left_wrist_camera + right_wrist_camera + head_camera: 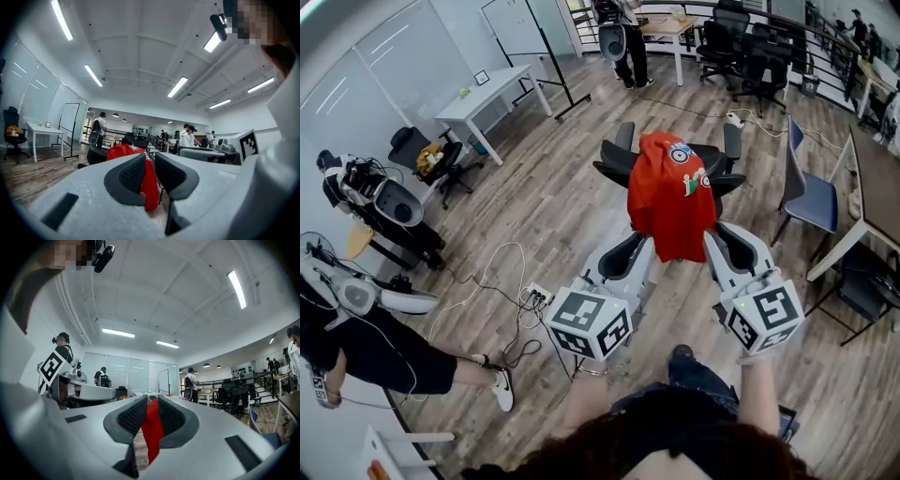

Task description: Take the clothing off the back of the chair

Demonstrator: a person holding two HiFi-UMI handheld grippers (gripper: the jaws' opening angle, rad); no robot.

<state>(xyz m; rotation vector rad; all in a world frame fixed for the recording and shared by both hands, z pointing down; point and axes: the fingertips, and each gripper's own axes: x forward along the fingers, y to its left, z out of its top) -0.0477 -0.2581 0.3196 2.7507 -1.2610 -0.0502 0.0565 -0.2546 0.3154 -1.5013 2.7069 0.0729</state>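
Note:
A red garment (670, 192) with round badges hangs over the back of a black office chair (617, 159), its hem hanging down toward me. My left gripper (639, 242) sits at the hem's lower left corner, my right gripper (720, 234) at its lower right edge. In the left gripper view the jaws (151, 161) stand a little apart, with the red cloth (123, 151) showing in the gap against the left pad. In the right gripper view the jaws (152, 404) are narrowly parted and a strip of red cloth (152, 427) fills the gap. I cannot see either pair of pads pressing on it.
A blue chair (806, 197) and a table (877, 187) stand to the right. A power strip with cables (536, 295) lies on the wood floor at the left, near a seated person's leg (394, 361). A white table (483, 98) and more black chairs (759, 52) stand farther off.

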